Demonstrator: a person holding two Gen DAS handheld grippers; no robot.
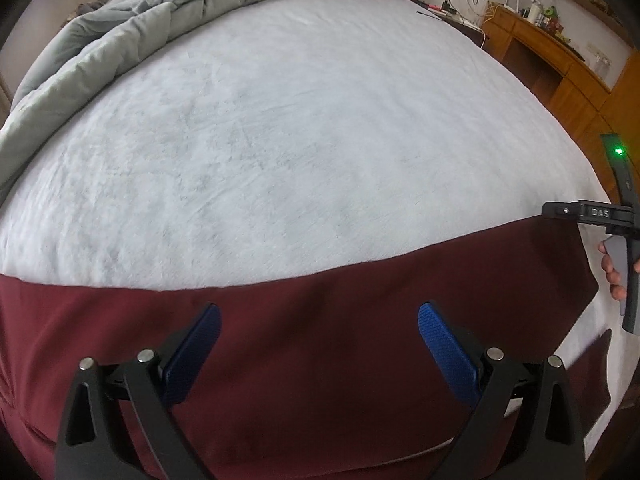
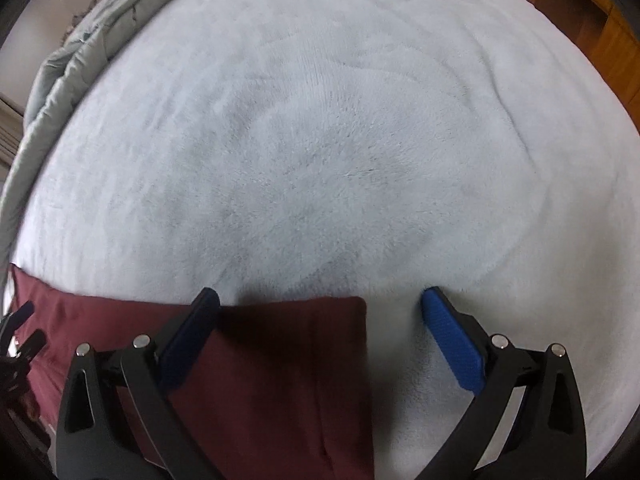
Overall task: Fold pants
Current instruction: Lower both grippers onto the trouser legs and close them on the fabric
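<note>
Dark red pants (image 1: 304,320) lie flat across the near edge of a pale fleece bed cover (image 1: 280,140). My left gripper (image 1: 319,314) hangs open over the middle of the pants, its blue pads apart and empty. My right gripper (image 2: 320,300) is open over the right end of the pants (image 2: 280,360), whose corner lies between the fingers. The right gripper's body (image 1: 624,248), held by a hand, also shows at the right edge of the left wrist view. The left gripper (image 2: 20,340) shows at the left edge of the right wrist view.
A crumpled grey duvet (image 1: 140,28) is bunched along the far left of the bed. A wooden desk (image 1: 552,52) with bottles and cables stands beyond the bed's right side. The fleece cover (image 2: 320,140) stretches far ahead.
</note>
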